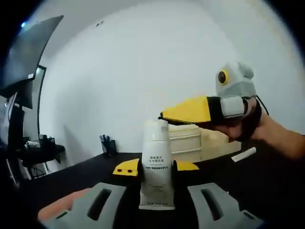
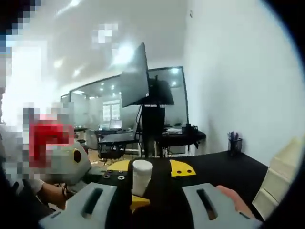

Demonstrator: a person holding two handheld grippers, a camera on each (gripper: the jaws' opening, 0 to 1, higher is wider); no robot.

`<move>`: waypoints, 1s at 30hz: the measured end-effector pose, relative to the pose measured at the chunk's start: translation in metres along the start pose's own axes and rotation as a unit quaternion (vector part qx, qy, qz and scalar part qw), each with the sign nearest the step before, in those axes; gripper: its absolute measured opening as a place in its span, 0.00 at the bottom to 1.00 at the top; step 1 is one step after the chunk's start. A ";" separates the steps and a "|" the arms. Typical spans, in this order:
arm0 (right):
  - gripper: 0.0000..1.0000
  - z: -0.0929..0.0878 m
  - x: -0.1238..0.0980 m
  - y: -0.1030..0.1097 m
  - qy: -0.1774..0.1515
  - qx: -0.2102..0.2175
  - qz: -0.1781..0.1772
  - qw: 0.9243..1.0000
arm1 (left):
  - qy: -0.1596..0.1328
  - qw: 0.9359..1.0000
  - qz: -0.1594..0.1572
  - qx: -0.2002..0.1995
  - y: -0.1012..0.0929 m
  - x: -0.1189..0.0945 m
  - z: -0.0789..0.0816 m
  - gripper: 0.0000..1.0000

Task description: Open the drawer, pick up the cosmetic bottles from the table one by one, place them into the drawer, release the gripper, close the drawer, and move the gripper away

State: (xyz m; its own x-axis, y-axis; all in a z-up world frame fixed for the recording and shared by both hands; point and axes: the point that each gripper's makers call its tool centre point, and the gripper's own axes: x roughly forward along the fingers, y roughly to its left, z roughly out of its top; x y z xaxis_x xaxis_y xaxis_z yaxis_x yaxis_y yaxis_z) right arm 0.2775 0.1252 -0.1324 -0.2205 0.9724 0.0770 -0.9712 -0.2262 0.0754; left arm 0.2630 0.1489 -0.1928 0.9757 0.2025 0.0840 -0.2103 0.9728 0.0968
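Bottle is held upright between the left gripper jaws, clamped at its sides, seemingly so it can be carried without tipping. In the right gripper view the bottle stands beyond the right gripper, whose jaws are spread apart and hold nothing. Farther off, the drawer unit rests on the black table, near the wall, probably as the drop-off point.

The right gripper hangs just above the white tube, blocking the way to the cream drawer unit
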 end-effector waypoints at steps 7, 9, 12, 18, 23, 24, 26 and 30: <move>0.25 0.008 -0.007 -0.002 -0.014 -0.005 0.002 1.000 | 0.013 1.000 0.006 -0.001 0.009 0.005 -0.009 0.21; 0.25 0.018 -0.010 -0.004 -0.031 -0.001 0.005 1.000 | 0.015 1.000 0.006 -0.004 0.013 0.008 -0.011 0.21; 0.25 0.029 -0.015 -0.011 -0.056 0.011 -0.002 0.998 | 0.020 1.000 0.007 0.003 0.015 0.013 -0.013 0.21; 0.35 0.050 -0.037 -0.056 -0.122 0.053 -0.079 0.988 | 0.023 1.000 0.010 0.019 0.028 0.037 0.001 0.21; 0.35 0.060 -0.057 -0.092 -0.182 0.108 -0.129 0.969 | 0.022 0.999 0.013 0.031 0.035 0.049 0.009 0.21; 0.35 0.062 -0.061 -0.098 -0.199 0.116 -0.136 0.963 | 0.022 0.999 0.014 0.031 0.038 0.053 0.012 0.21; 0.35 0.058 -0.065 -0.105 -0.207 0.134 -0.152 0.957 | 0.025 0.999 0.013 0.026 0.042 0.055 0.012 0.21; 0.35 0.057 -0.071 -0.114 -0.215 0.140 -0.169 0.952 | 0.029 0.999 0.013 0.028 0.045 0.057 0.010 0.21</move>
State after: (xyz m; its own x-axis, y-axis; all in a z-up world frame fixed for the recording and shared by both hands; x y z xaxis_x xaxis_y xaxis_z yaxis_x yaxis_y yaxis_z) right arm 0.4089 0.0789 -0.0898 0.2161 0.8919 0.3973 -0.9045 0.0296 0.4254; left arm 0.3085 0.2028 -0.1733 0.9714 0.2358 0.0298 -0.2375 0.9595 0.1512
